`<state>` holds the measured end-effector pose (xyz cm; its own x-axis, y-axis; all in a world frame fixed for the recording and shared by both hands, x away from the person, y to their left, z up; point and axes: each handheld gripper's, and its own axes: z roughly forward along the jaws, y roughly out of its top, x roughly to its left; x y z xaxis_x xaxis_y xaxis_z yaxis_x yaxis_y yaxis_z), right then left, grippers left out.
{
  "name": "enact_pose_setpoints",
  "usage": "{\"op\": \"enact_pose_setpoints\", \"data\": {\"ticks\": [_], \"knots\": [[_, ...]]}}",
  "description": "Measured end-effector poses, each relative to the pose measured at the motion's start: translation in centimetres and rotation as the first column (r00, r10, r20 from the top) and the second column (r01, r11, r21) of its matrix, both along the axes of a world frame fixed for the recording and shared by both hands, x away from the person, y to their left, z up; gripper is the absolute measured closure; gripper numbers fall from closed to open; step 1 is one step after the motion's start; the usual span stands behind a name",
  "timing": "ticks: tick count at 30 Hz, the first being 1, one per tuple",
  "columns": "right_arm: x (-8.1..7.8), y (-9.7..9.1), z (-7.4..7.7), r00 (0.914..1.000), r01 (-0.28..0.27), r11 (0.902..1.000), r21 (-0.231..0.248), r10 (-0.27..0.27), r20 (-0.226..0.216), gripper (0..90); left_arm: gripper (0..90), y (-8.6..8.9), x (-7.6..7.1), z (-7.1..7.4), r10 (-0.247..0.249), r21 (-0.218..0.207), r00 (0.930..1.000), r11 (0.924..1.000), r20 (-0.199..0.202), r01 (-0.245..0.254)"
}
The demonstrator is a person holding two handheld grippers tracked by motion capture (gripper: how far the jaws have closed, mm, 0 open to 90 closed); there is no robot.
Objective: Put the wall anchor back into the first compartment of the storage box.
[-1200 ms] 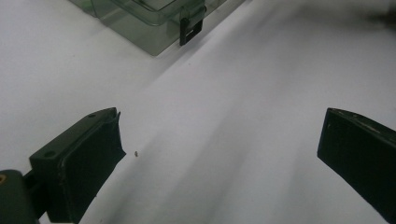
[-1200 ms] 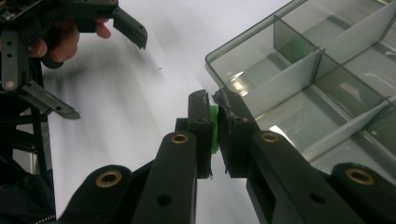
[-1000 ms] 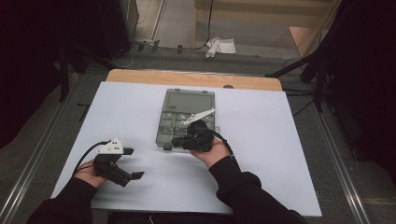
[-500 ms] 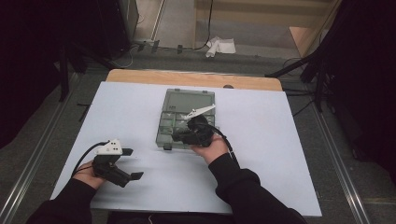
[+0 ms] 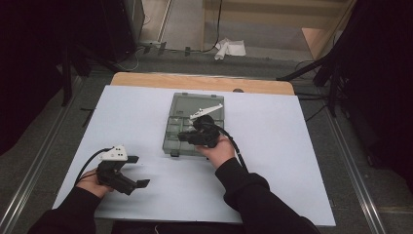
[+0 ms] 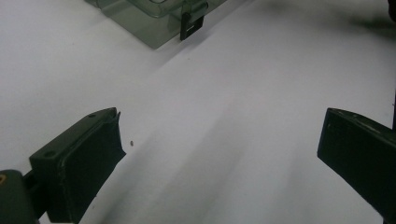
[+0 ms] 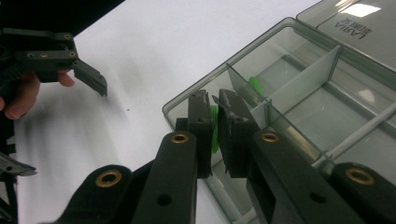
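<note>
Table (image 5: 146, 112) under white sheet, dark room around, grey floor beyond. Smoky clear compartment box (image 5: 182, 105) sits centre, lid open toward twelve o'clock. Right gripper (image 7: 215, 123) jaws pinch a green piece (image 7: 214, 126) over the box's near corner; left gripper (image 5: 131, 173), at seven o'clock, jaws wide apart.

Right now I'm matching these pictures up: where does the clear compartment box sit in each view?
High view: compartment box mid-table, lid open, right gripper over its near half.
Left gripper view: the box's corner at the top edge, left of centre.
Right gripper view: the box across the right half, jaws shut on a green piece at its corner.
Shared landmark: the white tabletop.
</note>
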<state>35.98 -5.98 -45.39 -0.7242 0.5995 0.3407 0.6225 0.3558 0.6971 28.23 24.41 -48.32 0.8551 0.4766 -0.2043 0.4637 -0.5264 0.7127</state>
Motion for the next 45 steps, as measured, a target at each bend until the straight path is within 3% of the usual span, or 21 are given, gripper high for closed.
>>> {"op": "enact_pose_setpoints", "data": {"ticks": [5, 16, 33, 45], "knots": [[0.7, 0.5, 0.3, 0.9999, 0.006, 1.0000, -0.005, -0.006, 0.015, 84.6, 0.0, -0.1, -0.1, 0.0, -0.004, -0.006, 0.9999, 1.0000, 0.012, 0.004], [2.2, 0.9, 0.0, 0.9994, 0.035, 0.9992, -0.021, -0.035, 0.003, 84.6, 0.0, 0.0, 0.0, 0.2, -0.001, -0.018, 1.0000, 0.9998, 0.006, 0.001], [3.9, 1.8, -0.4, 0.9983, 0.058, 0.9981, -0.022, -0.058, 0.010, 84.6, 0.0, 0.0, 0.0, 0.0, -0.012, -0.003, 0.9999, 0.9999, 0.009, 0.012], [5.0, 2.6, -1.1, 0.9972, 0.073, 0.9968, -0.031, -0.074, -0.014, 84.6, 0.0, -0.2, -0.1, 0.2, -0.023, -0.016, 0.9996, 0.9996, 0.014, 0.023]]}}
